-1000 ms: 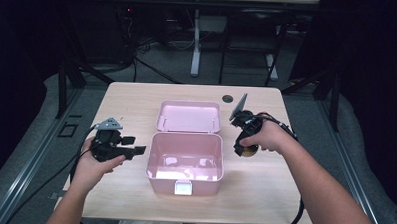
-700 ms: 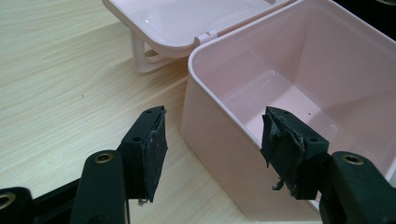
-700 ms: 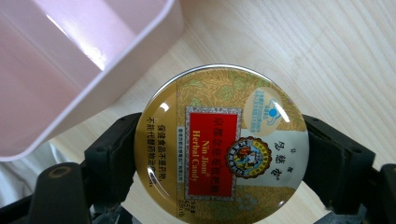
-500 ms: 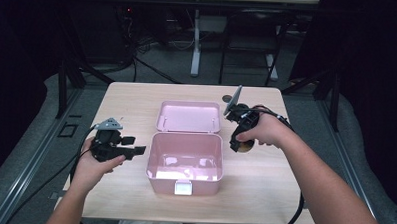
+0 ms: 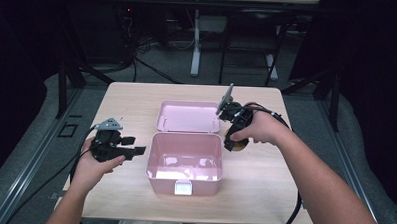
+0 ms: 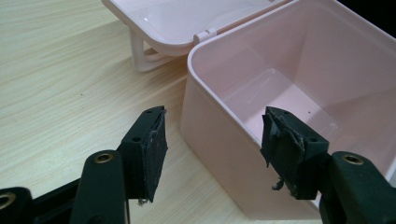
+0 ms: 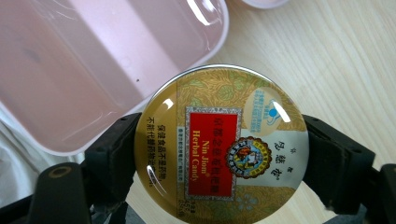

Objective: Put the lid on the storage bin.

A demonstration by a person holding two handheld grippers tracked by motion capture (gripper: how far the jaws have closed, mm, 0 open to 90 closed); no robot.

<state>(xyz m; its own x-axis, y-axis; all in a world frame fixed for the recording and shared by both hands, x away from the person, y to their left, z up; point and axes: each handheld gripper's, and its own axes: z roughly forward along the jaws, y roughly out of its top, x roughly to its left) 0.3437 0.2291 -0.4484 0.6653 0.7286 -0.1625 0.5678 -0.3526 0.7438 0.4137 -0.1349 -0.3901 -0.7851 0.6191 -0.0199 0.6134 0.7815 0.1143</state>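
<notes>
candy tin held just right of the open box

nearest the person, the pink box (image 5: 184, 164) stands open at the table's front centre, its lid (image 5: 189, 116) laid back behind it. the left gripper (image 5: 135, 152) sits just beside the box's left wall, jaws apart and empty, the wall's rim between them in the left gripper view. farther back, the right gripper (image 7: 219, 163) is clamped across the round candy tin (image 7: 221, 142), face toward its camera. the tin (image 5: 237, 145) hangs just right of the box's rear corner, so the box lies to its left. the right hand (image 5: 258, 128) is nearer, wrist bent downward.
</notes>
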